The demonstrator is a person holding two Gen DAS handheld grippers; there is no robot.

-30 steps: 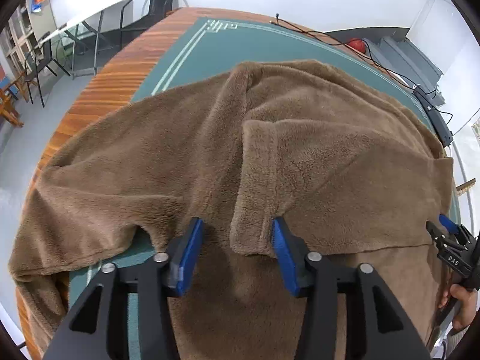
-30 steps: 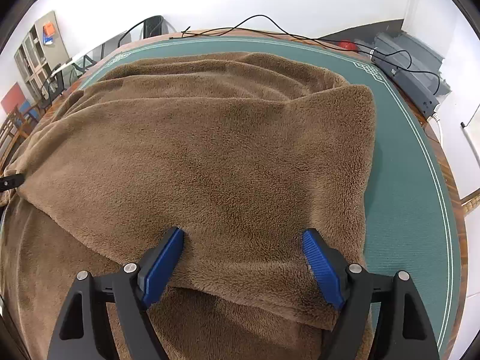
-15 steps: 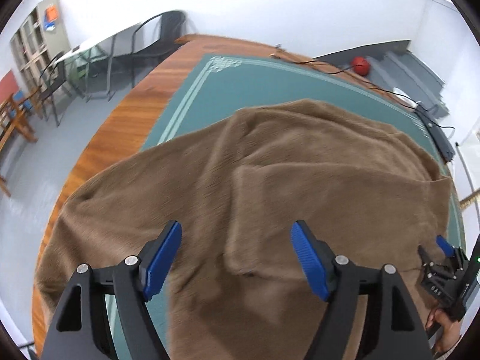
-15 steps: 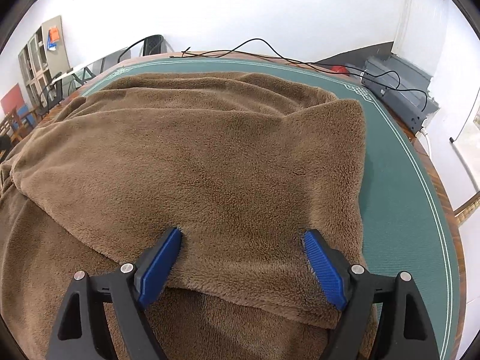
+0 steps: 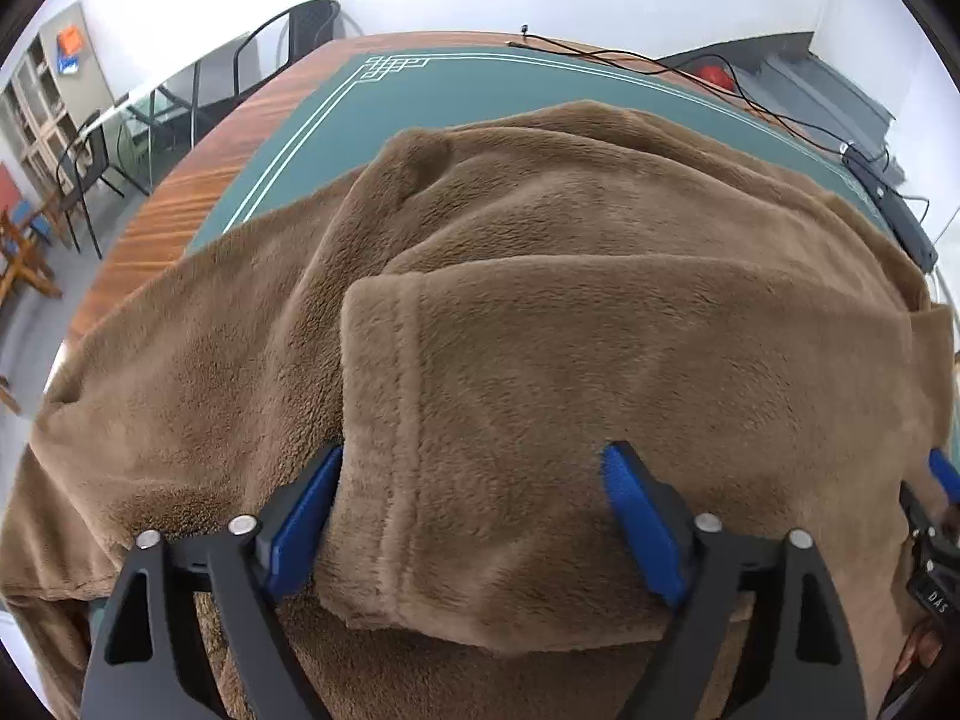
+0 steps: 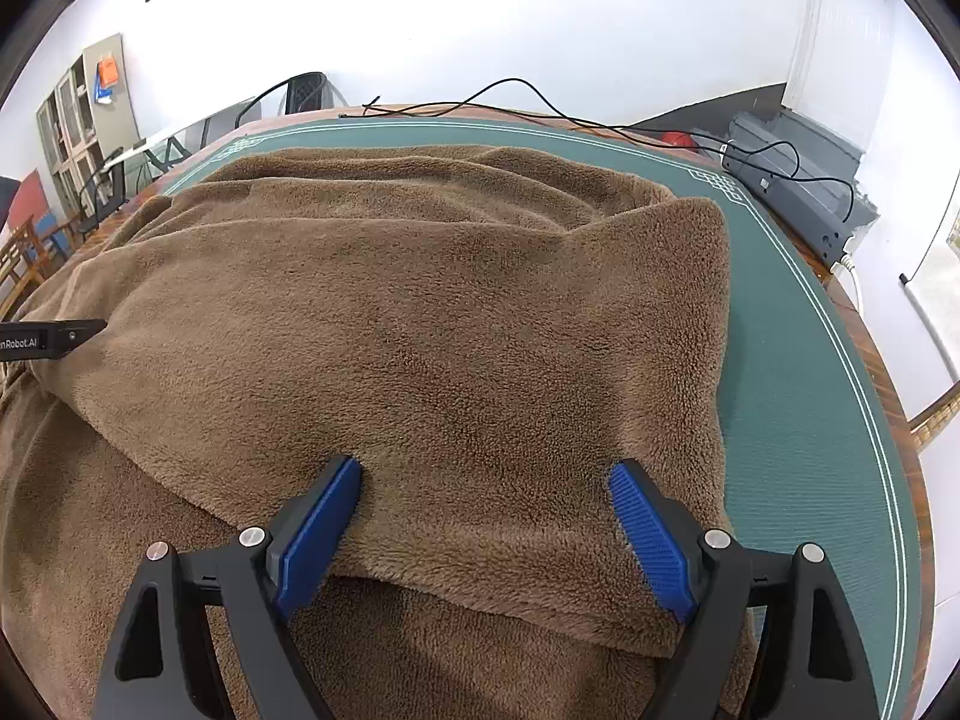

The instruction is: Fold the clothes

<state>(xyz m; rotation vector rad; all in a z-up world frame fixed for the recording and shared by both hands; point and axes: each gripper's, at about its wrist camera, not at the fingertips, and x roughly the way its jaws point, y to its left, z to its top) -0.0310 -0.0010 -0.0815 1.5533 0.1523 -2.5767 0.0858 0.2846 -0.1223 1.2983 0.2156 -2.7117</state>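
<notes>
A brown fleece garment (image 5: 540, 330) lies spread over the green table mat (image 5: 480, 90), with a hemmed flap (image 5: 390, 420) folded over on top. My left gripper (image 5: 474, 462) stands over that flap with its jaws opening. The flap lies loose between the fingers, and the left pad rests beside the hem edge. In the right wrist view the same garment (image 6: 390, 330) shows a folded top layer. My right gripper (image 6: 486, 471) is open wide over that layer's near edge, not pinching it. The right gripper's blue fingertip (image 5: 942, 471) shows at the left view's right edge.
The mat (image 6: 810, 390) has bare room to the right of the garment. A wooden table border (image 5: 180, 198) runs along the left. Black cables (image 6: 540, 102) and a grey box (image 6: 798, 192) sit at the far edge. Chairs (image 5: 288, 42) stand beyond the table.
The left gripper's jaws have widened and let go of the flap's hem. It lifted, shifted along the flap and came back down over it. The right gripper has hardly moved.
</notes>
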